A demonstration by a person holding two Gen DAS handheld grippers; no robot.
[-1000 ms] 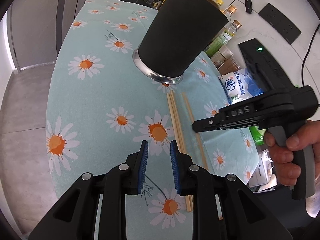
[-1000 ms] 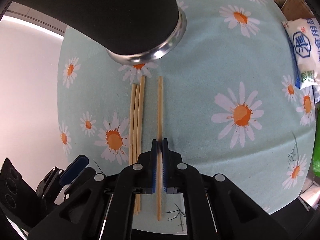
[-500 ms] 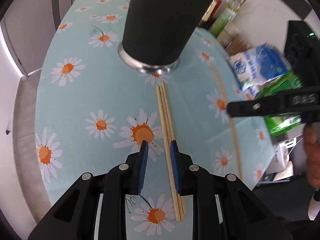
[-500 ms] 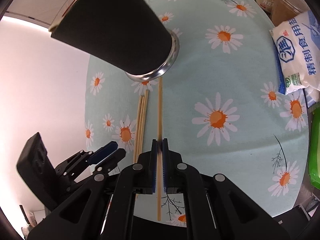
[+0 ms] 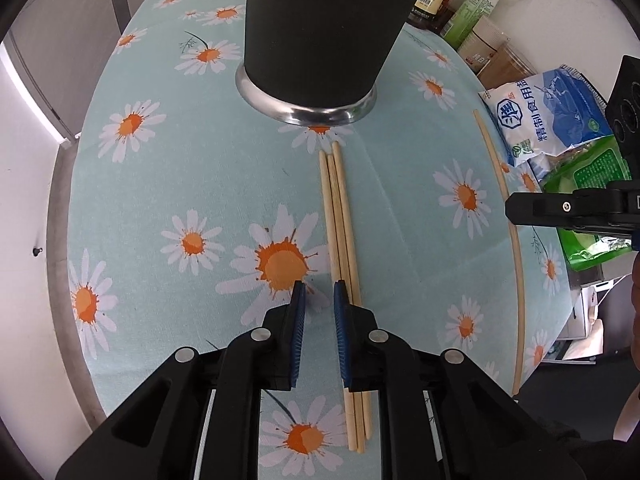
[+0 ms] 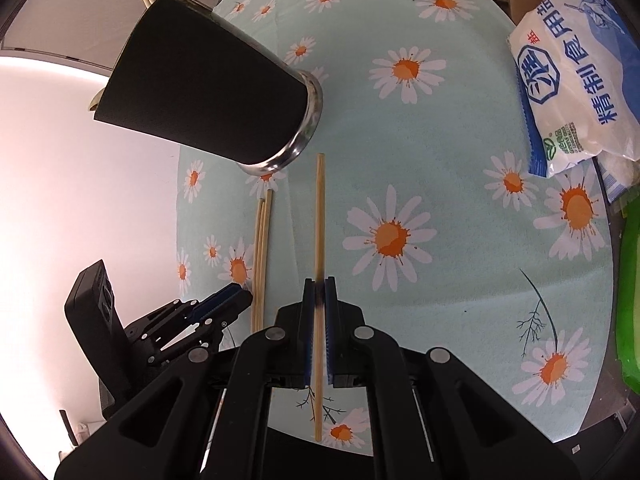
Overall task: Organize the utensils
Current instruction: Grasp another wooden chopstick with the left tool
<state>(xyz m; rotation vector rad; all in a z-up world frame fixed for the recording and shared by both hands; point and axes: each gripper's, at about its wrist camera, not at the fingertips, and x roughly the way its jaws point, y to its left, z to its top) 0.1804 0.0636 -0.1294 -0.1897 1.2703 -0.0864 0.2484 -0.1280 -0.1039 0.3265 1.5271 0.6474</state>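
A tall black utensil cup (image 5: pixel 320 28) with a steel base stands on the daisy tablecloth (image 5: pixel 168 200); it also shows in the right wrist view (image 6: pixel 208 92), with pale sticks at its top. Three wooden chopsticks (image 5: pixel 340 220) lie side by side in front of it, also seen in the right wrist view (image 6: pixel 261 256). My left gripper (image 5: pixel 319 292) is open and empty, low over the cloth just left of them. My right gripper (image 6: pixel 319 284) is shut on a single chopstick (image 6: pixel 319 216) and holds it above the table; it shows at the right in the left wrist view (image 5: pixel 502 200).
A blue and white salt bag (image 6: pixel 572 80) and green packets (image 5: pixel 588 200) lie at the table's right edge. Bottles and jars (image 5: pixel 472 12) stand behind the cup. The table's near edge runs just under both grippers.
My right gripper has lifted the single chopstick off the cloth and away to the right. My left gripper has moved closer to the three chopsticks, staying open.
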